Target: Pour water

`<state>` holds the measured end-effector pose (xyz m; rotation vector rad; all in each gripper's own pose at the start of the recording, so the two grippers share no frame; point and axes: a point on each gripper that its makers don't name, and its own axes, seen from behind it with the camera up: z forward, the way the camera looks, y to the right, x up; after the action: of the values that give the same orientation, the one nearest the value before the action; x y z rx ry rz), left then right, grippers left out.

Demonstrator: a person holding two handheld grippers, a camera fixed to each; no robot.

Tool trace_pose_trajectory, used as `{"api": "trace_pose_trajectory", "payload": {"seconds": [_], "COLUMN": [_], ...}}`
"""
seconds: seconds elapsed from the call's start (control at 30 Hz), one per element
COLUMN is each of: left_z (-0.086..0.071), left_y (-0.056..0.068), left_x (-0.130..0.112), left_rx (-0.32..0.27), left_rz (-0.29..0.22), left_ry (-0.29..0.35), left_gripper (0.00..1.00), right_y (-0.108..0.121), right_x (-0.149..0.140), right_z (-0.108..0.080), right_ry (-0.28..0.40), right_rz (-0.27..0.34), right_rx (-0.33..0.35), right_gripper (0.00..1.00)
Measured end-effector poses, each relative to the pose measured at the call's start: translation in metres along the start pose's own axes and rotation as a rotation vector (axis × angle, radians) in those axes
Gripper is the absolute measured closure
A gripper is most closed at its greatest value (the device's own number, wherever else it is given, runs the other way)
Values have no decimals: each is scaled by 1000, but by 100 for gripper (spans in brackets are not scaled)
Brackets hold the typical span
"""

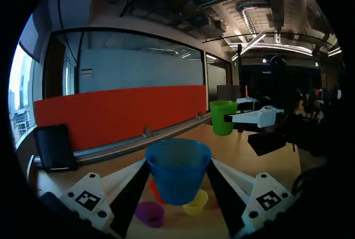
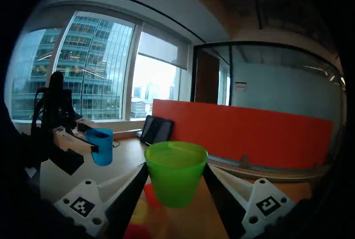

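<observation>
Two cups hang upright above the table (image 1: 222,150): the left gripper (image 1: 178,164) grips the blue cup (image 1: 178,179), the right gripper (image 2: 175,167) the green cup (image 2: 176,183), well apart. Bring the rims close first, then tilt slowly so nothing spills onto the table.

A dark tablet (image 1: 54,148) leans at the left end of an orange partition (image 1: 120,114) bordering a wooden table (image 1: 239,150). In front of the partition sit a purple cup (image 1: 150,213), a yellow cup (image 1: 196,203) and a red cup (image 1: 154,190).
</observation>
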<state>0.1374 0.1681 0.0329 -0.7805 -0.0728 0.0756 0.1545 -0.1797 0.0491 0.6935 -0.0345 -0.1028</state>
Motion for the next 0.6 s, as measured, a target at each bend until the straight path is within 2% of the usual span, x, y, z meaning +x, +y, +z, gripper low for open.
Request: {"api": "trace_pose_trajectory", "payload": {"seconds": [0.43,0.6], "left_z": [5,7], "left_y": [-2,-5], "left_x": [17,26], "left_rx": [4,12], "left_rz": [50,85], "left_ry": [16,21], "left_gripper": [15,15], "right_y": [-8,-15], "right_x": [4,4], "right_z": [-6,-8], "right_ry": [19,24], "right_rz": [6,7], "right_rx": [32,51], "right_gripper": [11,11]}}
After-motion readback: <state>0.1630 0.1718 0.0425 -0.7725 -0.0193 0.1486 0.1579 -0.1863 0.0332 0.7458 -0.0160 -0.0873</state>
